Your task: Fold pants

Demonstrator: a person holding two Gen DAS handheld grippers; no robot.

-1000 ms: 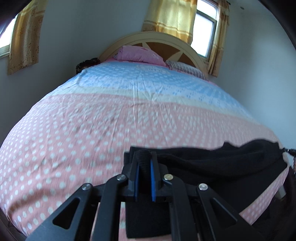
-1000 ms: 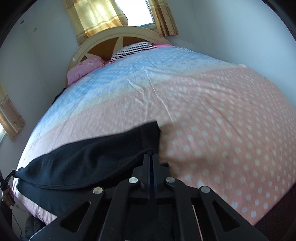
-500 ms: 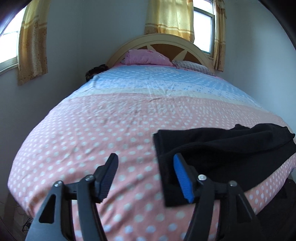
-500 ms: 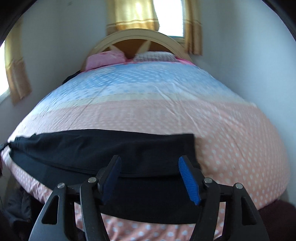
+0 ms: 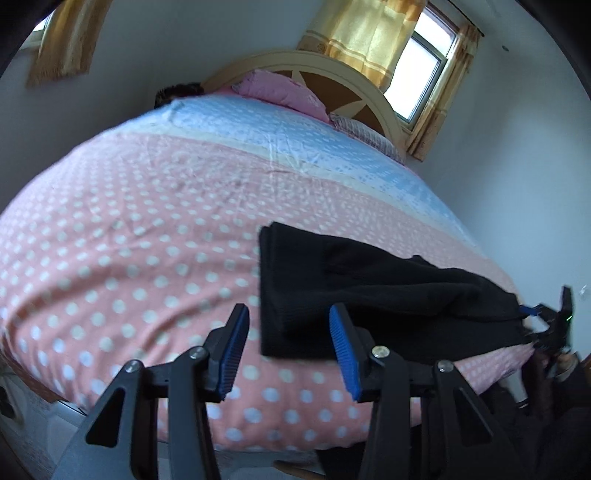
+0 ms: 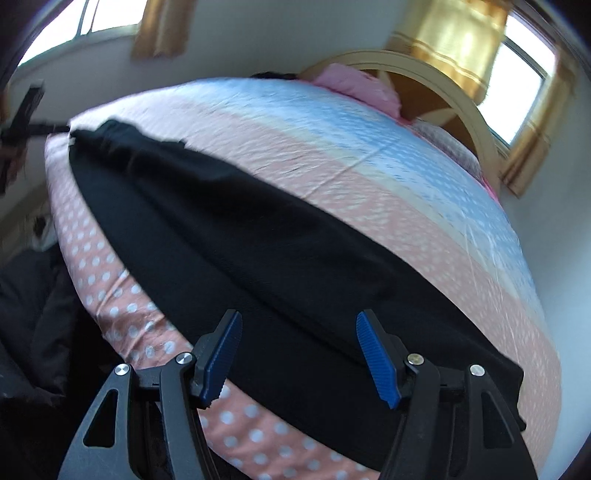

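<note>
Left gripper (image 5: 286, 345): jaws wide apart, blue pads (image 5: 232, 350) bare, holding nothing. It hovers above the near left corner of the pants (image 5: 369, 295); whether the right-hand finger brushes the cloth cannot be told.

Right gripper (image 6: 297, 352): jaws spread wide, holding nothing, hovering over the near long edge of the pants (image 6: 258, 236), no clear contact. Frame is motion-blurred.

Pants: black, one item, lying across the near part of the bed (image 5: 129, 240), long axis running left to right. Already doubled lengthwise, by the look of the stacked layers. Left end squared off with a crisp corner; the right end is bunched, with a fold ridge, and reaches the bed's right edge. Near edge runs close to the foot of the bed.

Handling, judged: soft knit, light, limp, no stiffness to hold a shape; not fragile, not slippery on the cotton cover. It will sag between two grip points and drag the lower layer if only the top one is pinched. Best hold is at an end, both corners, jaws closed on all layers at once, then carried over to the opposite end.

Bed: pink cover with white dots near, blue band far. Pink pillow (image 5: 280, 92) and arched headboard (image 5: 369, 88) at the far end. Yellow curtains (image 5: 369, 33) at the windows behind.
</note>
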